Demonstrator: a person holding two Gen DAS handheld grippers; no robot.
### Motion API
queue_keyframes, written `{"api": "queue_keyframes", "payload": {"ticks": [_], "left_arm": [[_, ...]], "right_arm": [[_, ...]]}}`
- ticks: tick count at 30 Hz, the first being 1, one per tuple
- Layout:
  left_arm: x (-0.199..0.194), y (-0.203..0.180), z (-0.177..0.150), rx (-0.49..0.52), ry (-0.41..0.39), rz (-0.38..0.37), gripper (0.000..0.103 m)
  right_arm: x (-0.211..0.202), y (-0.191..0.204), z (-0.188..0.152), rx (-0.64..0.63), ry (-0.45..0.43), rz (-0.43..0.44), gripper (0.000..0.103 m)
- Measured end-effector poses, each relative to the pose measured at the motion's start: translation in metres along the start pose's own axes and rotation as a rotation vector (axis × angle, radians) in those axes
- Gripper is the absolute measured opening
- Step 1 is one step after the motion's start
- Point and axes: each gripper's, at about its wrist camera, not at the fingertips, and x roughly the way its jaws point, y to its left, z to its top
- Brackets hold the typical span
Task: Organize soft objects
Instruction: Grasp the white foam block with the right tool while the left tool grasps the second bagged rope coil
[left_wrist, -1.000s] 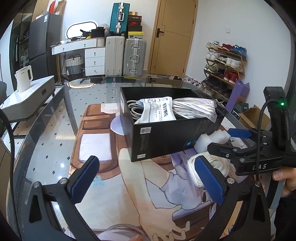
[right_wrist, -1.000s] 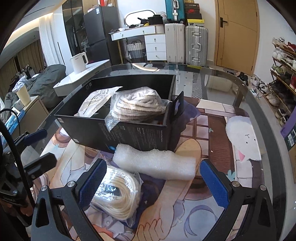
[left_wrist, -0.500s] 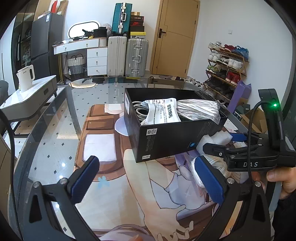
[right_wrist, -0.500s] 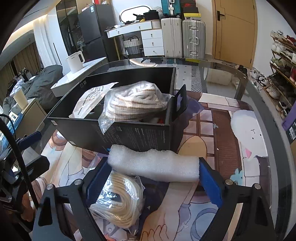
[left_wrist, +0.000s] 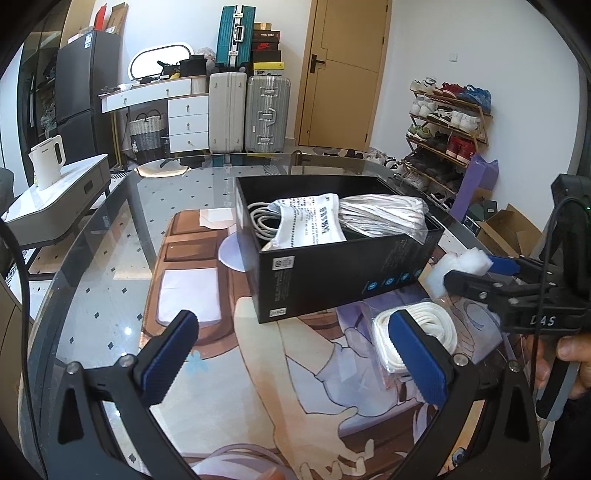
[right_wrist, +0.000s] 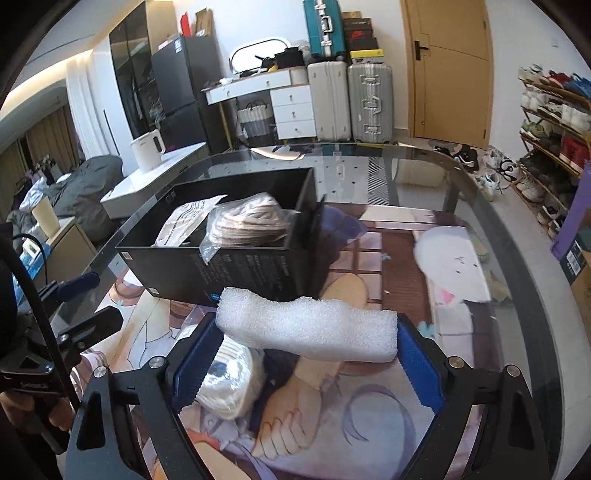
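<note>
A black box (left_wrist: 340, 266) stands on the glass table and holds a bagged cable, a white printed pouch (left_wrist: 310, 221) and a bagged rope bundle (right_wrist: 251, 221). My right gripper (right_wrist: 306, 360) is shut on a white foam block (right_wrist: 306, 328) and holds it lifted just in front of the box (right_wrist: 229, 269); the foam's end shows in the left wrist view (left_wrist: 458, 269). A bagged white rope coil (left_wrist: 417, 339) lies on the mat below the foam, also in the right wrist view (right_wrist: 229, 384). My left gripper (left_wrist: 295, 358) is open and empty, left of the coil.
A printed mat (left_wrist: 258, 387) covers the glass table (left_wrist: 110, 266). Behind stand a white side table with a kettle (left_wrist: 48, 166), suitcases (left_wrist: 247, 110), a door and a shoe rack (left_wrist: 447, 122). The table's rim curves round on the right (right_wrist: 524, 280).
My right gripper has closed on the foam block and lifted it off the mat. The left gripper has stayed open and drawn back a little.
</note>
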Motion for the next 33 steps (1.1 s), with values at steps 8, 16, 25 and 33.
{"api": "queue_keyframes", "payload": {"ticks": [8, 16, 25, 33], "left_arm": [[0.002, -0.014, -0.002, 0.013, 0.029, -0.027, 0.103], [0.007, -0.034, -0.004, 0.04, 0.059, -0.04, 0.103], [0.023, -0.065, -0.006, 0.052, 0.116, -0.062, 0.103], [0.035, -0.087, -0.009, 0.093, 0.164, -0.076, 0.103]], "right_arm": [[-0.017, -0.012, -0.013, 0.018, -0.016, 0.018, 0.092], [-0.031, -0.019, -0.016, 0.023, -0.033, 0.041, 0.092], [-0.042, -0.03, -0.023, 0.013, -0.046, 0.062, 0.092], [-0.037, -0.043, -0.028, 0.04, -0.03, 0.06, 0.092]]}}
